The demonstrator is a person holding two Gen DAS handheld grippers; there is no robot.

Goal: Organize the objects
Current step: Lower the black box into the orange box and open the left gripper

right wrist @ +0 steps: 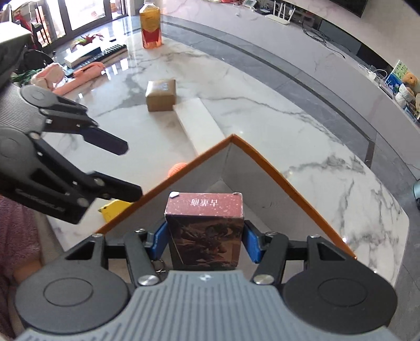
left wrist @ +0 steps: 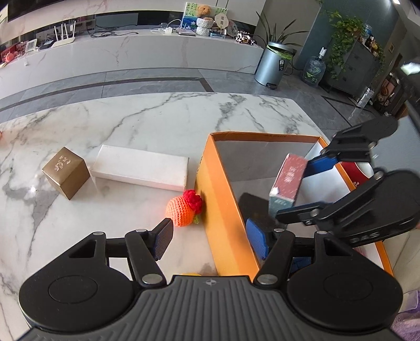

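Right wrist: right gripper angled downward (clasping red box).

A home living room. Beyond the marble tabletop runs a long low marble media ledge carrying a white router, cables and plush toys. Right of the ledge stand a steel pedal bin, potted plants and a water jug.

Left gripper: angled downward, jaws spread wide, nothing between its blue pads.
Right gripper: pointing steeply down, blue pads pressed on both sides of a dark red box.
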